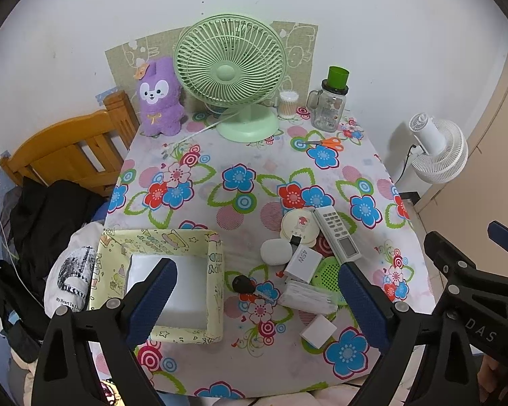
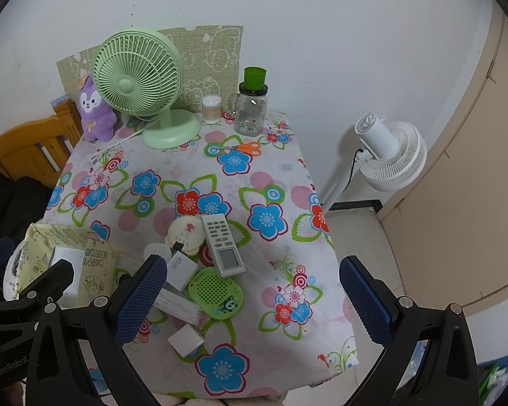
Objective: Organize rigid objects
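- I am holding the left claw spread wide and empty above the near edge of the floral-clothed worktop; the right claw is likewise spread, gripping nothing, hovering just to its right.
- The clutter I am meaning to sort is lying between and just ahead of both claws: a long white remote control with a grey screen, a white 45W charger block, a flat green perforated plastic gadget, a round cream compact with a cartoon print, a white oval case, a small black key fob, a flat white packet and a small white cube.
- I am judging all of these light and stiff. The remote is smooth and long, so pinching it across its narrow width near the middle looks safest; the charger block is offering flat parallel faces; the oval case seems slippery and rounded, likely to squirt out.
- The pieces are overlapping, the remote resting on the green gadget, so lifting one may be dragging its neighbours.
- Under the left claw's left finger, a pale yellow cartoon-printed open box is waiting; I am seeing only its plain white floor and no objects inside.
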Demonstrator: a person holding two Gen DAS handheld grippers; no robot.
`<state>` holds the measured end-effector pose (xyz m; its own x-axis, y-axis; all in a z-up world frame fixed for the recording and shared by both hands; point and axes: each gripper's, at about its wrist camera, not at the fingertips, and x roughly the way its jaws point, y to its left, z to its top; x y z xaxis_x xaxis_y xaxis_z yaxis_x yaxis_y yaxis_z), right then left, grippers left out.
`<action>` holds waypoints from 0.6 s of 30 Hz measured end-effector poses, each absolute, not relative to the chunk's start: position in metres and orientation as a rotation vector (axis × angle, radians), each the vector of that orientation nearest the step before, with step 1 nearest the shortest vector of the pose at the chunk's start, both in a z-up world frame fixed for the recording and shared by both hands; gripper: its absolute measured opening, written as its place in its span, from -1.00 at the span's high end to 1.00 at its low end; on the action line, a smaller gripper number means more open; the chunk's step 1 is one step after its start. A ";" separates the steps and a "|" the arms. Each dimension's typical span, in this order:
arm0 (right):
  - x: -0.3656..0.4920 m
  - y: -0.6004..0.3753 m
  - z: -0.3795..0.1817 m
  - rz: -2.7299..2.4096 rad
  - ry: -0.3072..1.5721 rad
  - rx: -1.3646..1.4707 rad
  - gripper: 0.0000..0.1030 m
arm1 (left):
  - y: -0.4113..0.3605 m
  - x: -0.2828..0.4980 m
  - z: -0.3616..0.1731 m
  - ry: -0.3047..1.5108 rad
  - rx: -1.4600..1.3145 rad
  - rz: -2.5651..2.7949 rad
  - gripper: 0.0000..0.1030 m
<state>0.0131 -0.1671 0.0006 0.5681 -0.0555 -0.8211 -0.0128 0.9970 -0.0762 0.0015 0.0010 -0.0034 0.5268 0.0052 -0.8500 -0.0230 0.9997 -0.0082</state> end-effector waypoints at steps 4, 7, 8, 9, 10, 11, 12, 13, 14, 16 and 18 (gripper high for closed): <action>0.013 -0.167 0.001 -0.025 0.966 -0.076 -1.00 | 0.001 0.003 -0.002 1.014 -0.019 0.020 -0.87; 0.013 -0.166 0.001 -0.026 0.967 -0.075 -1.00 | 0.001 0.003 -0.002 1.015 -0.019 0.020 -0.87; 0.013 -0.166 0.002 -0.026 0.968 -0.076 -1.00 | 0.001 0.004 -0.002 1.017 -0.018 0.019 -0.87; 0.013 -0.166 0.002 -0.027 0.968 -0.077 -1.00 | 0.001 0.003 -0.002 1.016 -0.019 0.020 -0.87; 0.013 -0.166 0.002 -0.026 0.968 -0.077 -1.00 | 0.001 0.003 -0.002 1.016 -0.018 0.019 -0.87; 0.013 -0.166 0.002 -0.025 0.967 -0.077 -1.00 | 0.001 0.003 -0.001 1.015 -0.017 0.018 -0.87; 0.013 -0.166 0.002 -0.025 0.967 -0.077 -1.00 | 0.000 0.003 -0.002 1.014 -0.015 0.017 -0.87; 0.013 -0.166 0.002 -0.025 0.966 -0.077 -1.00 | 0.000 0.003 -0.002 1.014 -0.013 0.015 -0.87; 0.013 -0.166 0.002 -0.025 0.966 -0.078 -1.00 | 0.000 0.003 -0.001 1.014 -0.013 0.014 -0.87; 0.013 -0.166 0.002 -0.026 0.965 -0.077 -1.00 | 0.000 0.003 -0.002 1.014 -0.014 0.015 -0.87; 0.013 -0.166 0.003 -0.027 0.964 -0.077 -1.00 | 0.000 0.002 -0.002 1.014 -0.014 0.016 -0.87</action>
